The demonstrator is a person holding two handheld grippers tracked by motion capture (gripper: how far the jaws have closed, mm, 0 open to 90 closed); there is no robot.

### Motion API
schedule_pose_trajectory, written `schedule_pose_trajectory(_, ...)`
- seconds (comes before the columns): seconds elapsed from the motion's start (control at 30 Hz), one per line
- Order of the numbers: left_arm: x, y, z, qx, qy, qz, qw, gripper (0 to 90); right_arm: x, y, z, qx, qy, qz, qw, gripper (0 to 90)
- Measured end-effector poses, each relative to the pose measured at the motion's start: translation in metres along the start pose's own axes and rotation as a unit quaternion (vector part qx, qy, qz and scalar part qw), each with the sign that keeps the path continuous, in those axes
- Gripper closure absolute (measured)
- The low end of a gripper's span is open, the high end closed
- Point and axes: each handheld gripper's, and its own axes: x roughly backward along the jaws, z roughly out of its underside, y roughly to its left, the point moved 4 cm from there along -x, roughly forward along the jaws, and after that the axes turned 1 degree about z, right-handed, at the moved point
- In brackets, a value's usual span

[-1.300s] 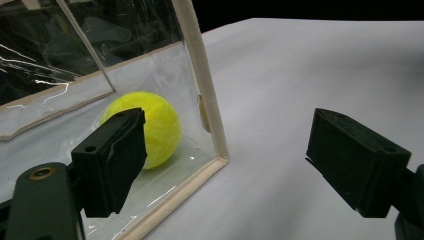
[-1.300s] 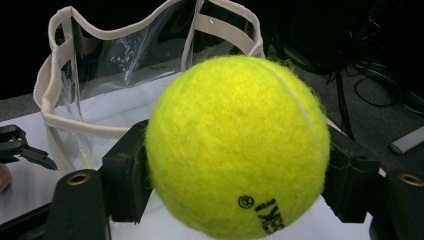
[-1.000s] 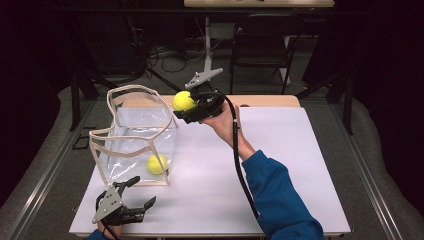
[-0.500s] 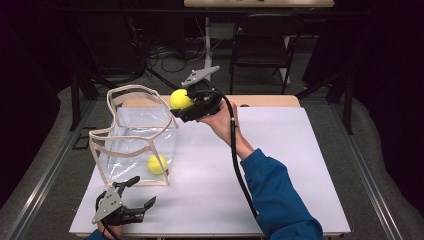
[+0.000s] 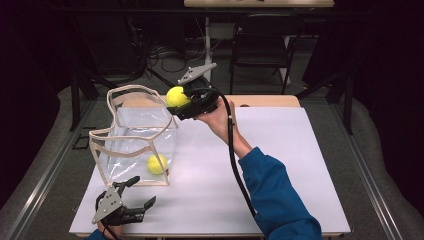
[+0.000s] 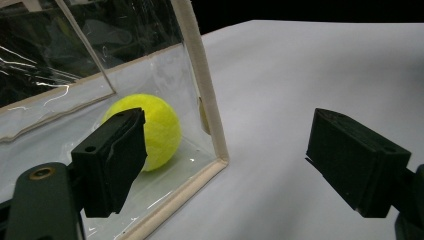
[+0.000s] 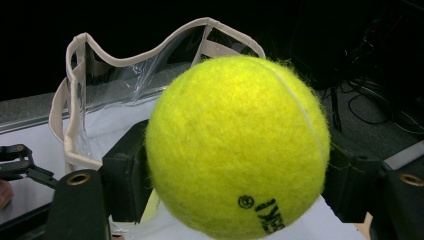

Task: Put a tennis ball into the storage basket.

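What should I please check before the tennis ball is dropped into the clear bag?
1. Right claw clamped on the held tennis ball: ok.
2. Clear bag standing upright with its mouth open: ok.
3. Held ball directly above the mouth: not ok, it sits over the rim at the bag's far right corner.
4. Room inside beside the tennis ball in the bag: ok.
5. Left claw open, apart from the bag: ok.

White table (image 5: pixel 300 165) w/ wooden strip (image 5: pixel 270 101) along far edge. Behind: black folding chair (image 5: pixel 260 47), cable tangle (image 5: pixel 165 52) on grey floor, second tabletop (image 5: pixel 260 3) at top edge.
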Motion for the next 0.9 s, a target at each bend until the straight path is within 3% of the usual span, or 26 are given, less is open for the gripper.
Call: schedule_pose_trajectory(0.9,0.0,0.0,0.0,0.0,0.001,0.001,1.0,15.8,-0.007,0.007,-0.015,0.01,-0.002,-0.003,0.9999,26.0)
